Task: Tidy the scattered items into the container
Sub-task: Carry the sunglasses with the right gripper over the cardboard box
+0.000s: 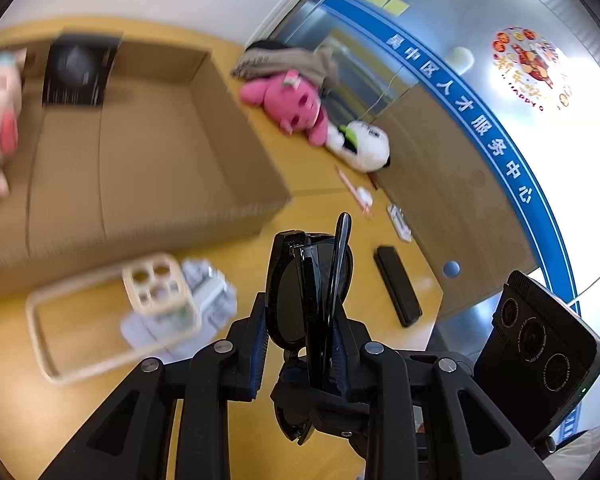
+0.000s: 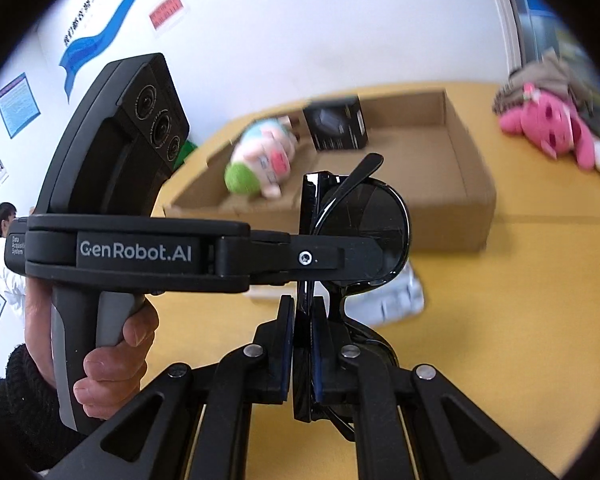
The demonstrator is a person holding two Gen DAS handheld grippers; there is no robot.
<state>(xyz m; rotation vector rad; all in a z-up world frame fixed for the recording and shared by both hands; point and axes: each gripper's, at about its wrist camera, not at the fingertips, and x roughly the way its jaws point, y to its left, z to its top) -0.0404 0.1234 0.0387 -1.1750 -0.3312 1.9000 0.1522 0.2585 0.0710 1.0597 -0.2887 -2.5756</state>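
Both grippers clamp the same pair of folded black sunglasses with dark lenses [image 1: 312,300], held in the air above the yellow wooden table [image 1: 380,216]. The left gripper [image 1: 300,344] has its blue-padded fingers closed on the folded frame, one lens and a raised temple arm sticking out beyond them. The right gripper [image 2: 302,332] pinches the frame edge-on between its pads, and in its view the left gripper crosses from nine o'clock, gripped by a bare hand [image 2: 112,364]. The open brown cardboard box [image 1: 152,148] lies at about ten o'clock of the left view; inside sit a black printed carton [image 1: 80,72] and a pale plush doll with a green end [image 2: 260,164]. A cream phone case [image 1: 112,312], a pink plush toy [image 1: 292,108], a white plush toy [image 1: 364,144] and a black rectangular bar [image 1: 398,284] lie on the table outside the box.
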